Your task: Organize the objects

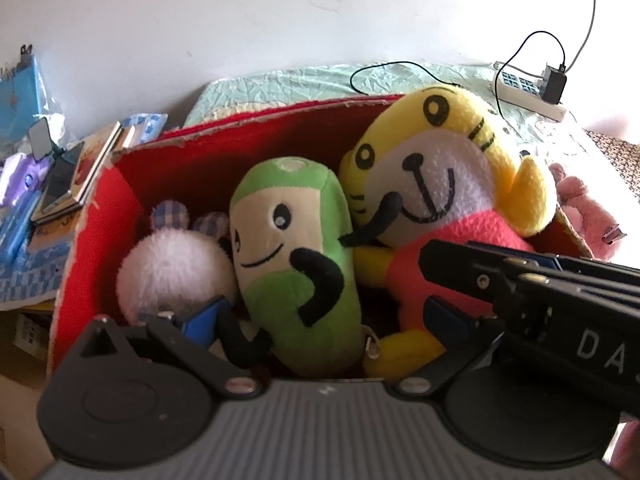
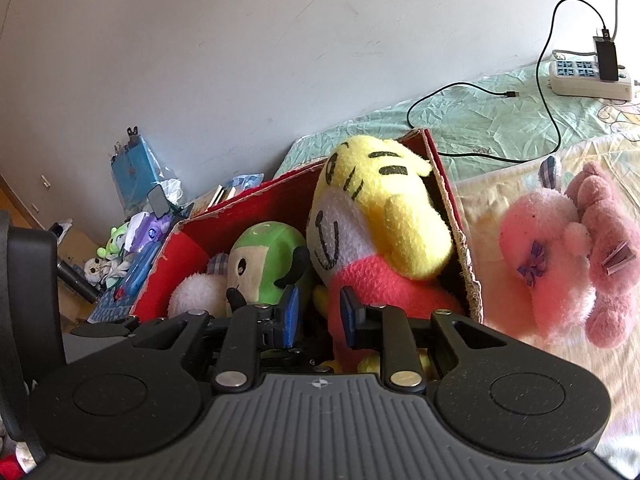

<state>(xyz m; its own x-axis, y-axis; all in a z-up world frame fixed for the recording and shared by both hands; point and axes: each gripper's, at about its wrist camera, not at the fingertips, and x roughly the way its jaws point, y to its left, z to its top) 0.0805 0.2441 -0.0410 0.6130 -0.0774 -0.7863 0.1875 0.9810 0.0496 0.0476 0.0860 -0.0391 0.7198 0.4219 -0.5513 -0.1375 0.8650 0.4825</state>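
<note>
The red cardboard box [image 1: 132, 200] holds a green plush [image 1: 296, 256], a yellow tiger plush [image 1: 432, 168] and a white plush [image 1: 176, 264]. The left gripper [image 1: 320, 320] gapes wide around the green plush; the right gripper [image 2: 318, 312] is narrowly parted, empty. A pink plush [image 2: 560, 256] lies on the bed beside the box.

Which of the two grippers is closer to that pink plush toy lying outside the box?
Right. The right gripper is over the red box, beside the pink plush. The left gripper is farther left, around the green plush.

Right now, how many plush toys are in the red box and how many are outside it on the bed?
In the red box: 3 (white plush, green plush, yellow tiger plush)
Outside on the bed: 1 (pink plush)
Total: 4
</note>
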